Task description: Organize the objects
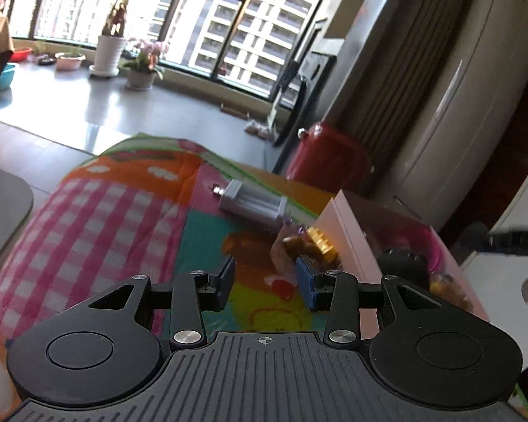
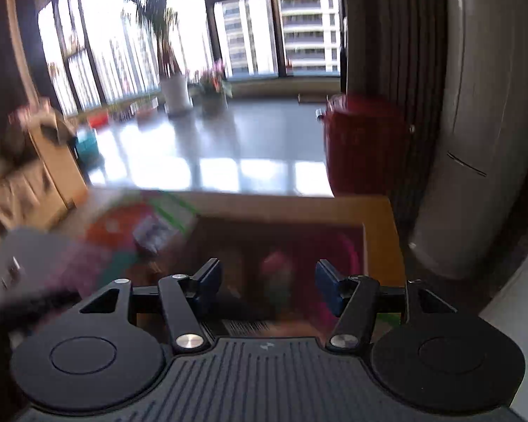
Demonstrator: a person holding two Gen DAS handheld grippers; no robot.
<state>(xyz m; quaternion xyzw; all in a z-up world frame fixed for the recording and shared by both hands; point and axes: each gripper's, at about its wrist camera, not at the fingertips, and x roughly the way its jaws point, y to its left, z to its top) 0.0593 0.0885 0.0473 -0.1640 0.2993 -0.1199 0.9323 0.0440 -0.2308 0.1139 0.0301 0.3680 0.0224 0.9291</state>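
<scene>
My left gripper point(image 1: 265, 267) hovers open over a colourful play mat point(image 1: 130, 218), with nothing between its fingers. A small gold and brown toy point(image 1: 313, 244) lies on the mat just past the right fingertip, against the pink wall of an open box point(image 1: 352, 235). A white battery charger point(image 1: 251, 200) lies farther off on the mat. In the blurred right wrist view my right gripper point(image 2: 267, 267) stands open above the same box point(image 2: 281, 218), with nothing gripped. Pink and green toys point(image 2: 278, 274) lie inside the box below it.
A red container point(image 1: 327, 161) stands on the floor beyond the mat, next to a tall grey appliance point(image 1: 457, 123). Potted plants point(image 1: 109, 52) line the window. A grey table corner point(image 1: 3, 204) juts in at the left. A cardboard box point(image 2: 56, 168) stands at the left.
</scene>
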